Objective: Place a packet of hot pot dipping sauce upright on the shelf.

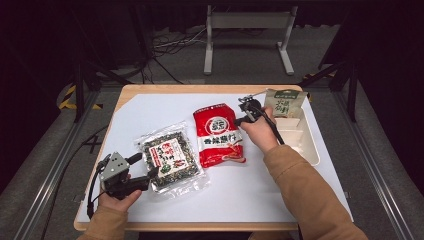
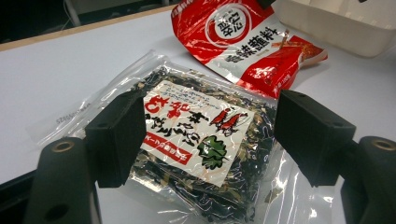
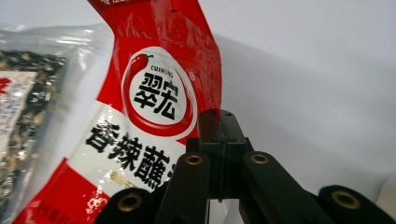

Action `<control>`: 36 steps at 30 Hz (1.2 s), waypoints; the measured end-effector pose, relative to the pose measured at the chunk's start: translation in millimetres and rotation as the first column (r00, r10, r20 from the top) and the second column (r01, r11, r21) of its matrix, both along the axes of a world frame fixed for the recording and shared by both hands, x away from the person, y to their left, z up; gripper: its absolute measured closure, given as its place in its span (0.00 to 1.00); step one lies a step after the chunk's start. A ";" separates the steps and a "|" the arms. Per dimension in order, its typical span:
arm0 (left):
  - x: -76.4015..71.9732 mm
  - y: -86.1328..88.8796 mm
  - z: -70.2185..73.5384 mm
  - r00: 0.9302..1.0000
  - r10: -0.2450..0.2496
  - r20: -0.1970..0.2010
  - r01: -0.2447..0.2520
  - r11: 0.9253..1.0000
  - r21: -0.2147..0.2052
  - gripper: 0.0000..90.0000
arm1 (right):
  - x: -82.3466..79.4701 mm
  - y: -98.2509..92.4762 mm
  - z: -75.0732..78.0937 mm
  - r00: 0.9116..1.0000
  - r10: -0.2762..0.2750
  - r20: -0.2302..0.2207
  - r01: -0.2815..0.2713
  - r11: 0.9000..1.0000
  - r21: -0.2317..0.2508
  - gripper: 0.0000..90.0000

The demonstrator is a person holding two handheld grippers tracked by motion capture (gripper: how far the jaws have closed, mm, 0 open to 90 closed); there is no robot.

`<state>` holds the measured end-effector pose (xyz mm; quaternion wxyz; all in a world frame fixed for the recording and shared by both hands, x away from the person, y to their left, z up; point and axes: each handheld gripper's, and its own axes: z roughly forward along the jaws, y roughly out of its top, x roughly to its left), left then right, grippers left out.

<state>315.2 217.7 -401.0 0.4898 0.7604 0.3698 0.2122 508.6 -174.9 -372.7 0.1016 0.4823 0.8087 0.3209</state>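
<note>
A red seasoning packet (image 1: 217,135) lies in the middle of the white tabletop. My right gripper (image 1: 237,121) is shut on its upper right edge. In the right gripper view the jaws (image 3: 219,130) pinch the red film (image 3: 154,93), which curls up off the table there. A clear packet of dark dried greens (image 1: 170,157) with a white label lies to its left. My left gripper (image 1: 142,170) stands open at that packet's near left corner. Its pads (image 2: 116,135) sit one on each side of the packet (image 2: 196,135) without pressing it. The red packet (image 2: 238,42) lies beyond.
A white divided tray (image 1: 305,145) sits at the table's right side, with a green and white pouch (image 1: 285,104) standing at its far end. The tray's wall (image 2: 336,23) is in the left gripper view. A metal stand (image 1: 247,37) is on the floor beyond.
</note>
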 end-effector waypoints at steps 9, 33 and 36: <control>0.8 -1.9 0.7 1.000 -0.005 0.004 0.005 1.000 -0.003 0.29 | -26.7 -4.5 31.8 0.994 0.076 0.078 -0.082 0.995 0.063 1.00; 2.6 -6.5 3.2 1.000 -0.022 0.009 0.023 1.000 -0.012 0.30 | -105.3 -9.2 88.9 0.940 0.240 0.243 -0.268 0.959 0.088 1.00; 3.2 -7.2 3.1 1.000 -0.025 0.010 0.025 1.000 -0.014 0.30 | -112.8 -8.1 92.2 0.931 0.258 0.256 -0.284 0.957 0.067 1.00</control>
